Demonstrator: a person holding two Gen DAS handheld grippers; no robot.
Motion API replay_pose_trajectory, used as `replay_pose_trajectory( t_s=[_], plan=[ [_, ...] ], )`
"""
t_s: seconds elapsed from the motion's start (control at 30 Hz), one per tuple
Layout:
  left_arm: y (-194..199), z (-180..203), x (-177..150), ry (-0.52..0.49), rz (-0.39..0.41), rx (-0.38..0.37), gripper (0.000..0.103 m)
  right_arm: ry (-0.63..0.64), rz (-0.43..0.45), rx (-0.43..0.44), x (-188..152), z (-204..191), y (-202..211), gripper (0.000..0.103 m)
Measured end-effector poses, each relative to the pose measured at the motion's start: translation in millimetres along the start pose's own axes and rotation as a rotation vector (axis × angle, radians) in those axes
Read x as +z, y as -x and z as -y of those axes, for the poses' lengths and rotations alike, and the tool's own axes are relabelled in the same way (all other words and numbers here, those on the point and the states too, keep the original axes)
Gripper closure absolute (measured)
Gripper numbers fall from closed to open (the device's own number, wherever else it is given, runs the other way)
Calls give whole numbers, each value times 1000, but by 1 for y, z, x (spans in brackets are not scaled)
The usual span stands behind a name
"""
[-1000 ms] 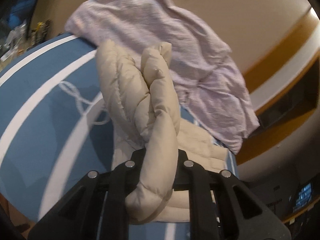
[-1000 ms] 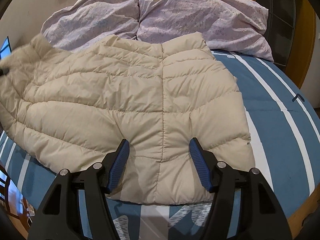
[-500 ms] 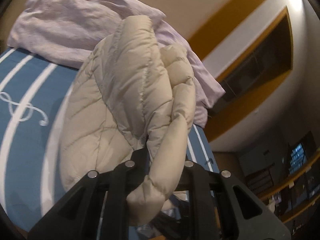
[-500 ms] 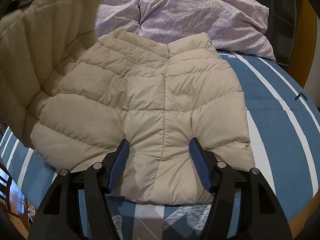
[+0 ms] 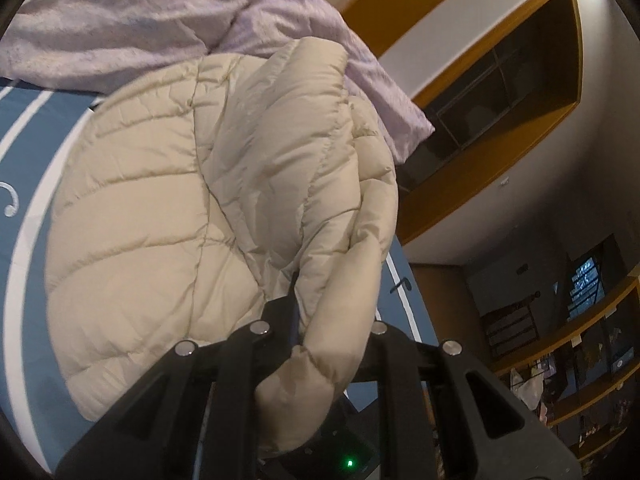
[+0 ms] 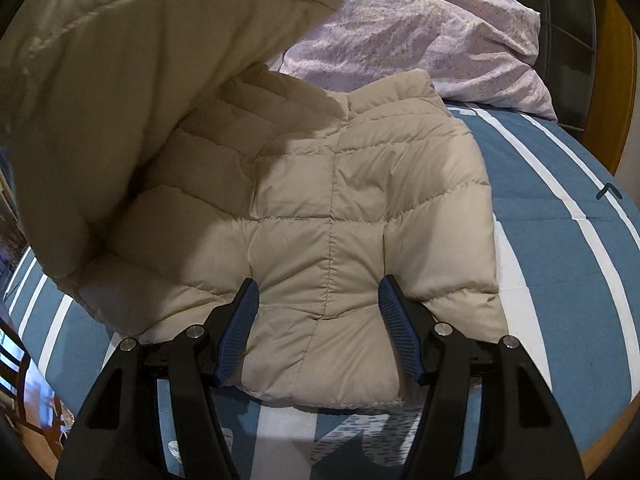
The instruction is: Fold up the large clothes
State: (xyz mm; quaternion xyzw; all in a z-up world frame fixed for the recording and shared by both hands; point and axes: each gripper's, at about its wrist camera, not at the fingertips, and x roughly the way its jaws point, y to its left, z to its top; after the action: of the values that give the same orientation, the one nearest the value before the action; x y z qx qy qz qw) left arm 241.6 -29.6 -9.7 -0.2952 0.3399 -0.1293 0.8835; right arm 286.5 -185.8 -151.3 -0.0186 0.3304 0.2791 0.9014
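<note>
Nearest in the left wrist view, the left gripper [image 5: 320, 332] is clenched on a puffy fold of the cream quilted jacket [image 5: 180, 208], lifted over the rest of it. In the right wrist view the right gripper [image 6: 318, 320] is released, its blue pads [image 6: 396, 332] straddling the jacket's near hem, perhaps pressing it. The jacket lies near the front edge of the blue striped bed [image 6: 560, 240]; lilac bedding [image 6: 440, 40] is heaped at the far edge.

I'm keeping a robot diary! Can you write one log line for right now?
step: folding jacket | left gripper: shut on jacket edge, lifted | right gripper: jaws open, over jacket | surface: blue striped bed
</note>
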Motion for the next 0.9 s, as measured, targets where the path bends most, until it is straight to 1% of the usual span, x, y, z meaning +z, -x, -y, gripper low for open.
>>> replay_pose_trajectory(
  t_s=[0.2,0.4,0.6,0.7,0.8,0.83,0.87,0.9],
  plan=[
    [-30,6,-6,3,-48,-3,88,-13,9,24,-1,5,1,39],
    [-68,6,-4,11,-108,-3,88,-24,18,41,-3,10,2,39],
    [-91,1,-6,32,-164,-3,87,-34,23,55,-3,12,3,39],
    [-97,-1,-5,44,-178,-1,86,-42,22,62,-2,14,4,39],
    [-98,2,-4,55,-187,-5,77,-53,19,66,-1,17,4,39],
    [-96,2,-3,60,-190,-13,70,-56,18,68,0,17,5,39],
    [-95,3,-2,62,-192,-22,62,-60,17,69,0,18,6,39],
    [-92,3,-1,63,-191,-30,56,-63,16,70,-1,18,6,39]
  ],
)
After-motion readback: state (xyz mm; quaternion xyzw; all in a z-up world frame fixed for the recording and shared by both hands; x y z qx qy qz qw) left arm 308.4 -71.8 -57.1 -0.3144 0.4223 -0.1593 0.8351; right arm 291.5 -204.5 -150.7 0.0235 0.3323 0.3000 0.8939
